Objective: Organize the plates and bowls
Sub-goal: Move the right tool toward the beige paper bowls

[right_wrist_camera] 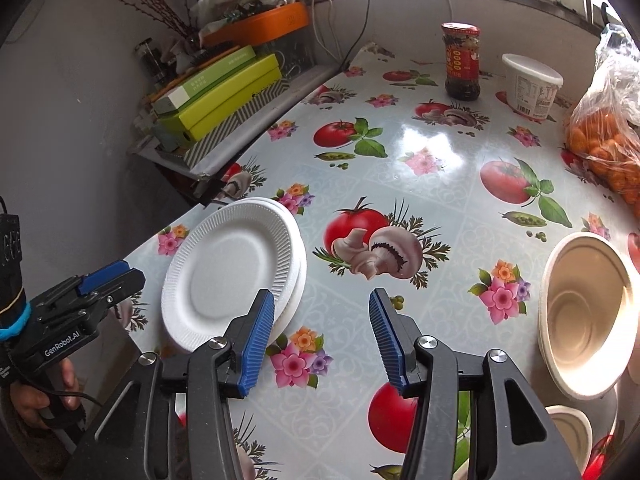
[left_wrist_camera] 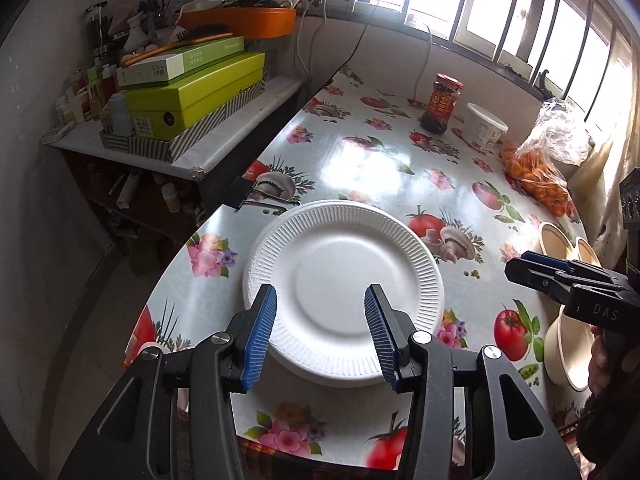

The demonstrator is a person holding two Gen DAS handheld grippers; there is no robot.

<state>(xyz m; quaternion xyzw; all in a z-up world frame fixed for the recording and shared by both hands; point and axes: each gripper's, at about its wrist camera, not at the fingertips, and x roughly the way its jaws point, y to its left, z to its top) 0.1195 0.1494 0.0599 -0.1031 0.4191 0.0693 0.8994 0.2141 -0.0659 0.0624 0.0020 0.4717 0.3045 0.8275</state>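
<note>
A stack of white foam plates [left_wrist_camera: 344, 280] lies near the table's left front edge. My left gripper [left_wrist_camera: 320, 320] hovers open over its near rim, with nothing between the blue pads. In the right wrist view the plates [right_wrist_camera: 228, 272] sit to the left, and my right gripper [right_wrist_camera: 322, 312] stands open above bare tablecloth just right of them, holding nothing. Cream paper bowls [right_wrist_camera: 584, 312] rest at the right, with another bowl [right_wrist_camera: 572, 432] below. The bowls [left_wrist_camera: 568, 344] also show behind the right gripper [left_wrist_camera: 520, 266] in the left wrist view. The left gripper [right_wrist_camera: 120, 276] is held by a hand.
At the far side of the tablecloth [right_wrist_camera: 420, 160] stand a sauce jar [right_wrist_camera: 462, 64], a white tub [right_wrist_camera: 530, 86] and a bag of oranges [right_wrist_camera: 604, 144]. A side shelf with green boxes [left_wrist_camera: 192, 92] lies left. A binder clip [left_wrist_camera: 244, 196] grips the table edge.
</note>
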